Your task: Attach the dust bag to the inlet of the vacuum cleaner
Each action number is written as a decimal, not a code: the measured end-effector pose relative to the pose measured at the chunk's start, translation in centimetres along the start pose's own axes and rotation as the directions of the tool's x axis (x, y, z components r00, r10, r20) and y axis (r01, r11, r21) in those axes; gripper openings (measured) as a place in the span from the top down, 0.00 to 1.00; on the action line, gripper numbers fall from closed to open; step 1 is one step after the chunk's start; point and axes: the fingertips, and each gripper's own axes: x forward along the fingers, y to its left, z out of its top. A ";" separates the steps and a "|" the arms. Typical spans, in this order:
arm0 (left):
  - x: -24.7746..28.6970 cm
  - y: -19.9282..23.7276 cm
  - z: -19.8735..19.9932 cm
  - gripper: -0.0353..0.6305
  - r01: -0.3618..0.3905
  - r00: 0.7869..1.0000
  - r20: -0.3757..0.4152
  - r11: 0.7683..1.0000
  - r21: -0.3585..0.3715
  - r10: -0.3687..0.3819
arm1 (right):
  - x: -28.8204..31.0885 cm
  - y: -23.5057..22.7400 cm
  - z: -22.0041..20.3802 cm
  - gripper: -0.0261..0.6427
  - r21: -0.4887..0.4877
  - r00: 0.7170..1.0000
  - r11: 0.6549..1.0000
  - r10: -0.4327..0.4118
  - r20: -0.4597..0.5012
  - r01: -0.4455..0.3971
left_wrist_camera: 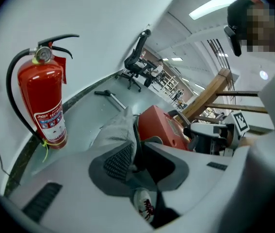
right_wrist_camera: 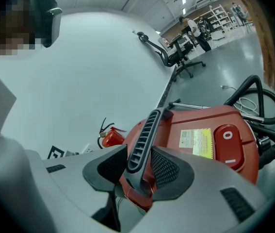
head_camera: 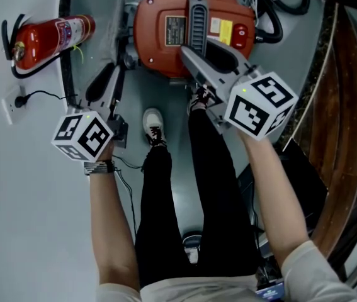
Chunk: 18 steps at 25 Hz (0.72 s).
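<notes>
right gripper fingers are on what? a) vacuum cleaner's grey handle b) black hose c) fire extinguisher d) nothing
A: the right gripper has its fingers pressed on either side of the ribbed grey handle of the vacuum cleaner.

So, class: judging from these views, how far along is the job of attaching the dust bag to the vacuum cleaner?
Done: both grips are made. In hand: the left gripper is shut on the dust bag cloth beside the vacuum cleaner, and the right gripper clamps its grey handle. Left: seating the bag on the inlet, which no view shows.
</notes>
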 end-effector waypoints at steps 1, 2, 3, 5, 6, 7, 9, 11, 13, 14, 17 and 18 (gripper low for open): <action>-0.1 0.0 -0.1 0.83 -0.015 1.000 0.000 0.999 0.034 0.015 | 0.0 0.0 0.0 0.74 0.000 1.000 1.000 -0.001 0.000 0.001; -0.1 -0.1 -0.2 0.83 -0.028 1.000 -0.002 0.998 0.062 0.029 | 0.0 0.0 0.0 0.74 -0.001 1.000 1.000 -0.001 0.001 0.001; -0.3 -0.1 -0.3 0.83 -0.040 0.999 -0.002 0.996 0.082 0.041 | 0.0 0.0 0.1 0.74 0.000 1.000 1.000 -0.001 0.001 0.001; -0.5 -0.1 -0.3 0.83 -0.056 0.998 -0.004 0.992 0.113 0.057 | 0.0 0.0 0.0 0.74 0.002 1.000 1.000 0.001 0.000 -0.001; -0.7 -0.1 -0.4 0.82 -0.062 0.998 -0.008 0.989 0.131 0.063 | 0.0 0.0 0.0 0.74 0.003 1.000 1.000 0.002 -0.001 -0.002; -0.8 -0.1 -0.6 0.81 -0.066 0.997 -0.014 0.986 0.152 0.069 | 0.0 0.0 0.0 0.74 0.003 1.000 1.000 0.002 -0.002 -0.002; -0.9 -0.1 -0.9 0.80 -0.075 0.996 -0.030 0.979 0.191 0.082 | 0.0 0.0 0.0 0.74 0.002 1.000 1.000 0.001 -0.001 -0.001; -1.0 0.0 -1.2 0.78 -0.088 0.994 -0.040 0.972 0.217 0.099 | 0.0 0.0 0.0 0.74 0.002 1.000 1.000 0.000 0.000 0.000; -1.0 0.2 -1.4 0.78 -0.107 0.992 -0.045 0.966 0.236 0.120 | 0.0 0.0 0.0 0.74 0.003 1.000 1.000 0.001 -0.001 -0.001; -1.0 0.3 -1.5 0.78 -0.117 0.990 -0.046 0.963 0.244 0.132 | 0.0 0.0 0.0 0.74 0.003 1.000 1.000 0.002 -0.001 -0.002; -1.1 0.6 -1.9 0.79 -0.156 0.983 -0.052 0.954 0.255 0.175 | 0.0 0.0 0.0 0.74 0.002 1.000 1.000 0.002 -0.001 -0.002; -1.0 0.7 -2.0 0.80 -0.171 0.980 -0.054 0.952 0.253 0.190 | 0.0 0.0 0.0 0.74 0.001 1.000 1.000 0.002 -0.001 -0.002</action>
